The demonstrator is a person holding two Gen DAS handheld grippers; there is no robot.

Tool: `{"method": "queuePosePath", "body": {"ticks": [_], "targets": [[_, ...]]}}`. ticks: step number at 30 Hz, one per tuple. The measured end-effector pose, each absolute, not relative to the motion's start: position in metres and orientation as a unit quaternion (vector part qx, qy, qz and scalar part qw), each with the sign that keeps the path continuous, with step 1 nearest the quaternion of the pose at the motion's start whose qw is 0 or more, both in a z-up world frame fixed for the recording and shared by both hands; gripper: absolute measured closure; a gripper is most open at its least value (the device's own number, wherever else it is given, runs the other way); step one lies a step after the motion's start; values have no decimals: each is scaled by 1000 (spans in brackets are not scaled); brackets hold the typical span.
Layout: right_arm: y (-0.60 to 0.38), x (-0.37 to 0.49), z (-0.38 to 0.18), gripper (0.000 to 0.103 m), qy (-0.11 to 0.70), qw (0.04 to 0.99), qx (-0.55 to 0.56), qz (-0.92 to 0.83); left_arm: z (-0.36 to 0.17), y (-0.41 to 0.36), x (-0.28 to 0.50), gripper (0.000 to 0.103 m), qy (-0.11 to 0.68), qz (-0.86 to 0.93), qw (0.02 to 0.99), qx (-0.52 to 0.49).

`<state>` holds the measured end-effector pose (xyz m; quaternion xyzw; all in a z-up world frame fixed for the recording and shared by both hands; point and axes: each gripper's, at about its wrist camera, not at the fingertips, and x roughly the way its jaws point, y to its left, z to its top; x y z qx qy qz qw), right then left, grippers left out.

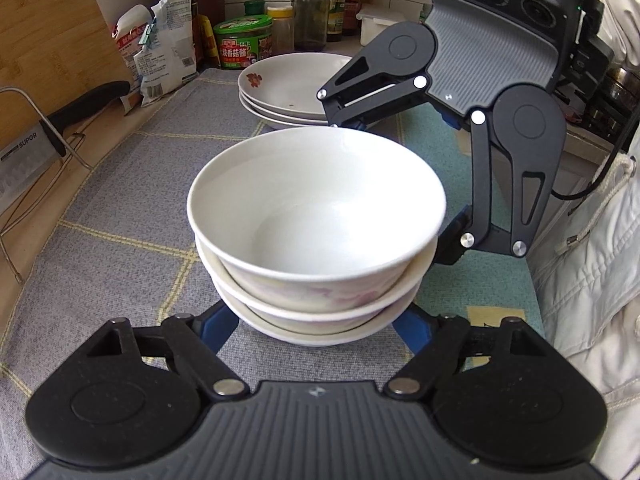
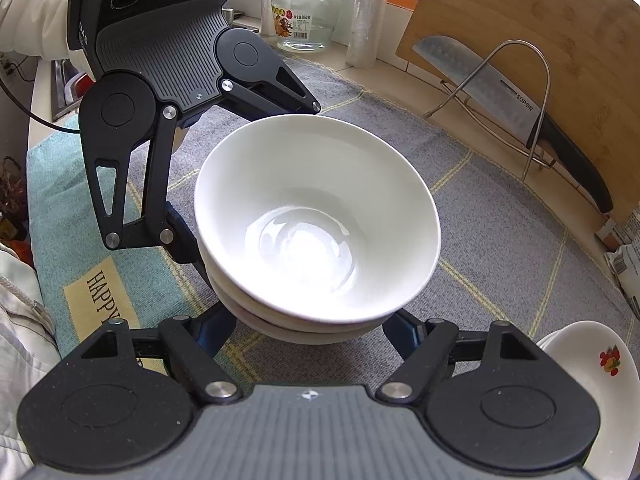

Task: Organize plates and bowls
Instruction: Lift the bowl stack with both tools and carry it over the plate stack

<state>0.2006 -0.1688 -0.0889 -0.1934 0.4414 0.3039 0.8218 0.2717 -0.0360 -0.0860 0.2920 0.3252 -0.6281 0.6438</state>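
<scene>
- Left wrist view: your left gripper (image 1: 316, 320) straddles the foot of the bowl stack (image 1: 316, 232), 3 bowls nested on the checked cloth (image 1: 120, 200) that covers the desk. Its blue fingers (image 1: 218, 326) run in under the lowest bowl on both sides, and the jaws appear to be pinching that base, though the contact itself is hidden. Your right gripper (image 1: 400, 184) comes in from the far right, with 1 tip at the far rim and the other low beside the stack; you cannot tell from here whether it presses.
- Behind the bowls, 3 plates (image 1: 288, 88) sit piled near the jars, so both kinds look already gathered.
- Right wrist view: the bowl stack (image 2: 316, 220) fills the middle, and the right gripper (image 2: 312, 328) brackets its base the same way. The contact is hidden, so the grip cannot be judged. The plate pile (image 2: 592, 380) lies at the lower right.
- What is left, by my reading: carrying the stack to its final spot, perhaps beside the plates.
</scene>
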Motion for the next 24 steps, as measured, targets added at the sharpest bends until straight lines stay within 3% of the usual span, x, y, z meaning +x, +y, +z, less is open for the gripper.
{"method": "queuePosePath", "body": {"ticks": [14, 24], "targets": [[-190, 188, -67, 20, 428, 828, -195, 305, -72, -55, 260, 20, 320, -618, 651, 303], [-240, 178, -44, 20, 406, 847, -201, 280, -49, -111, 252, 20, 289, -622, 653, 322]]}}
